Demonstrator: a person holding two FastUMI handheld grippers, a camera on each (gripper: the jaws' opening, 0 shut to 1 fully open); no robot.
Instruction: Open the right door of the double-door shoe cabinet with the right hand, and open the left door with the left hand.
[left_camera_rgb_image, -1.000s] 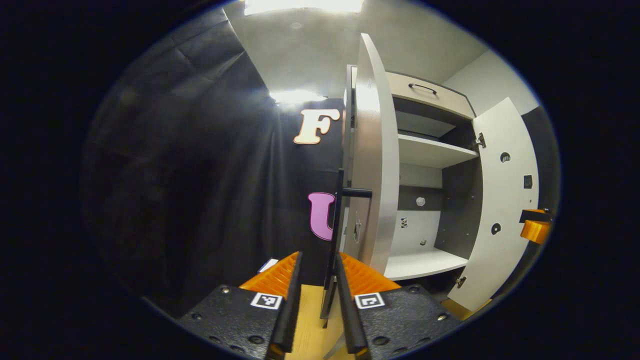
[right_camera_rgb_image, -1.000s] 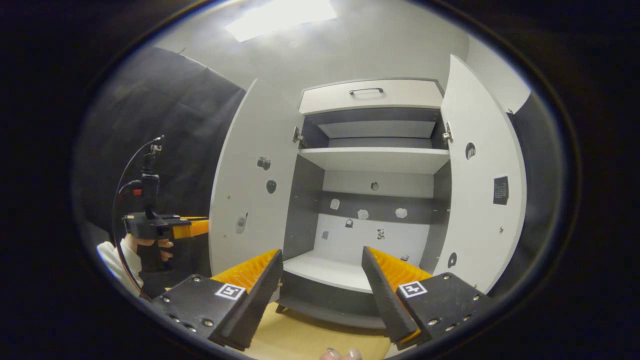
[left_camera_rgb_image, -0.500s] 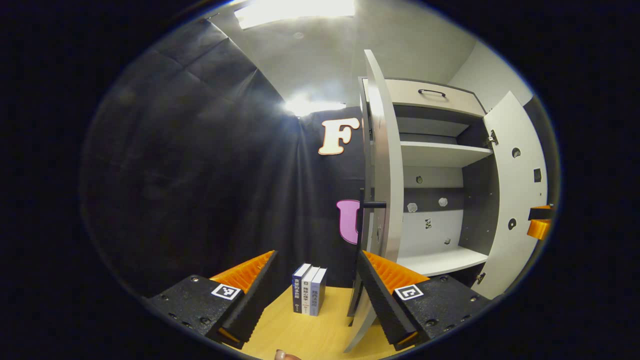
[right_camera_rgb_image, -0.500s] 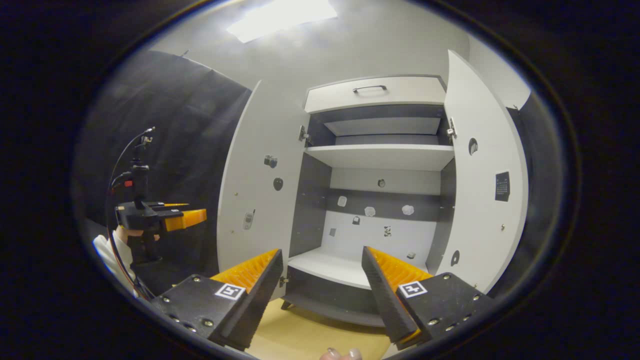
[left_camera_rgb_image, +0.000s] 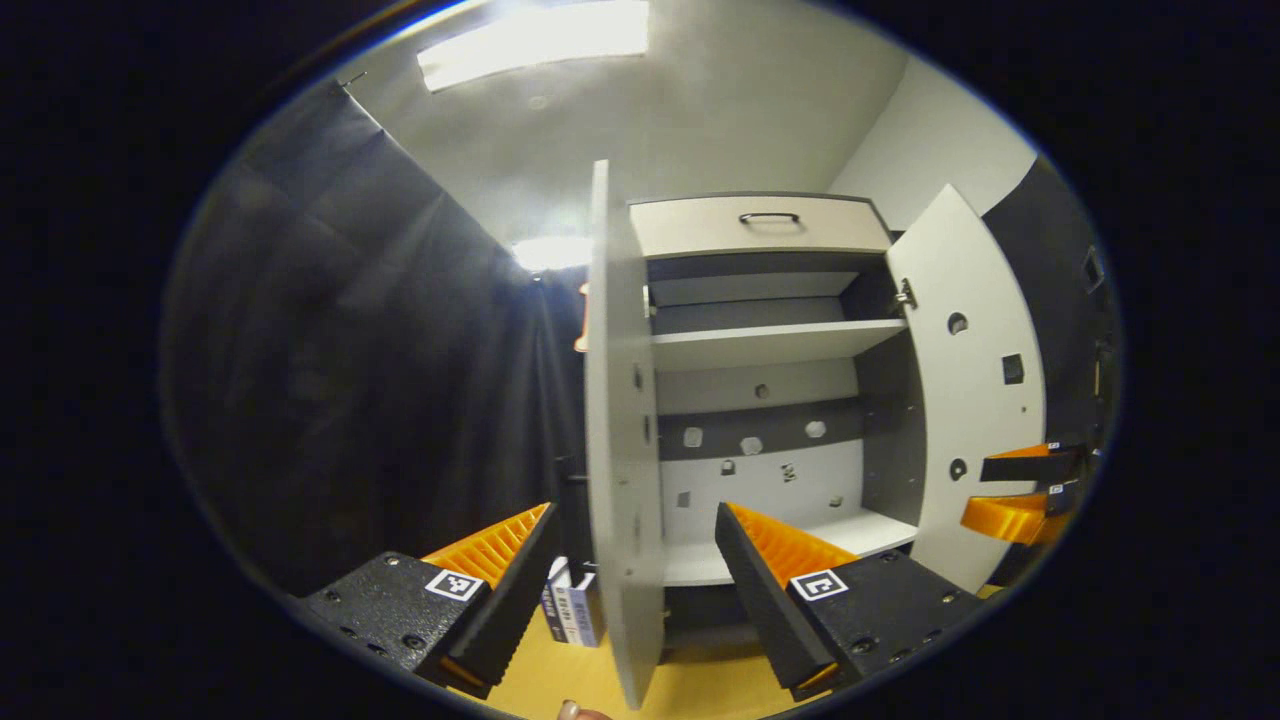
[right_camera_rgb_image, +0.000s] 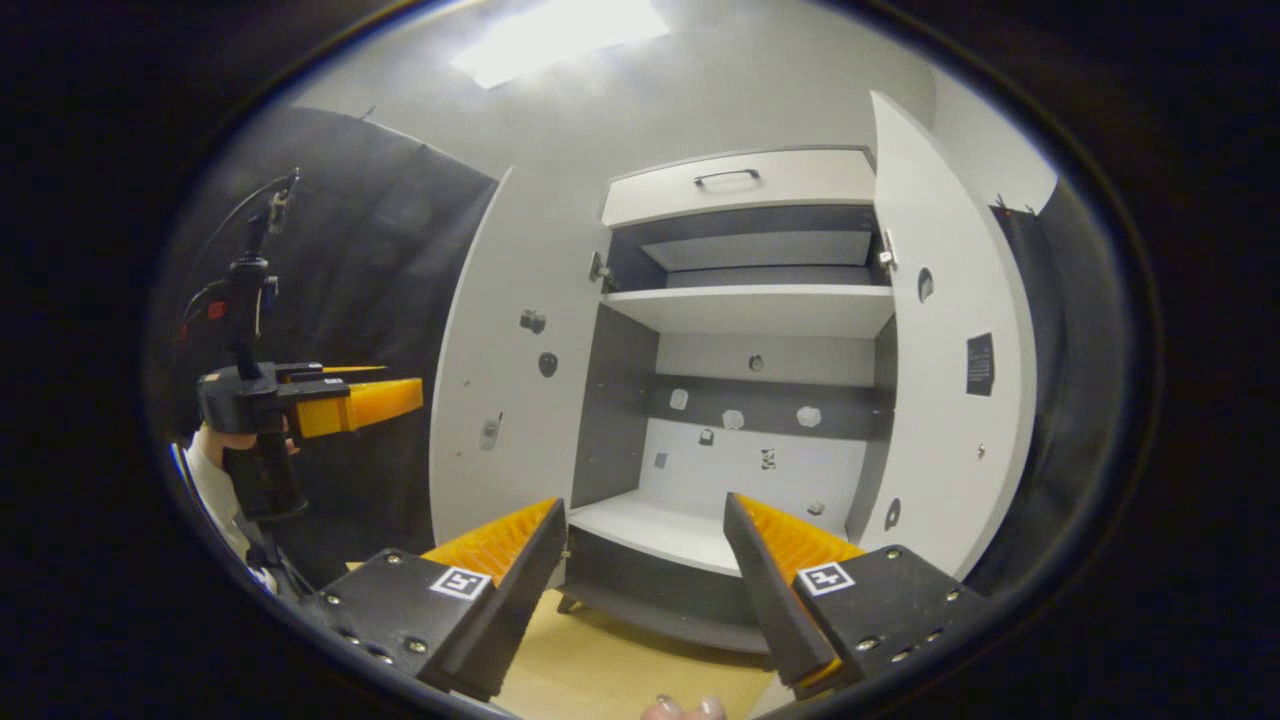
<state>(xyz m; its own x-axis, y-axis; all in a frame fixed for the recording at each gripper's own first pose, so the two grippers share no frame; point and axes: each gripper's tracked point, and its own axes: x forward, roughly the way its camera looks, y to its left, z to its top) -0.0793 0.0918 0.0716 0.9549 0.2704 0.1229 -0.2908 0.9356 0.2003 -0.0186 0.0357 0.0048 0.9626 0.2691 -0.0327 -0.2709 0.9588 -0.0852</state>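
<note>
White-panelled shoe cabinet (right_camera_rgb_image: 745, 330) stands centre frame in the right gripper view, both doors swung wide. Left door (right_camera_rgb_image: 510, 370) occupies the centre-left, its inner face toward the camera; right door (right_camera_rgb_image: 945, 350) stands at centre-right, edge tilted outward. Interior exposed: one shelf (right_camera_rgb_image: 750, 308) across the upper part, a lower floor board, dark back band dotted with small stickers. A closed drawer (right_camera_rgb_image: 735, 185) with a dark handle sits above the opening.

Right gripper (right_camera_rgb_image: 640, 560) at bottom centre, fingers spread wide, holding nothing, aimed at the open compartment and clear of both doors.

Left gripper (right_camera_rgb_image: 385, 398) visible at the left of that same view, gripped by a hand (right_camera_rgb_image: 225, 440) with a pale sleeve, apart from the left door.

Left gripper view: left gripper (left_camera_rgb_image: 630, 560) at bottom centre, fingers spread apart, empty. Left door (left_camera_rgb_image: 620, 440) seen nearly edge-on between them, farther off, not touched. Small books (left_camera_rgb_image: 570, 610) stand upright on the wooden floor (left_camera_rgb_image: 700, 685) just left of the door's lower edge. Right door (left_camera_rgb_image: 975, 400) at the right; right gripper (left_camera_rgb_image: 1020, 490) at the far right edge.
</note>
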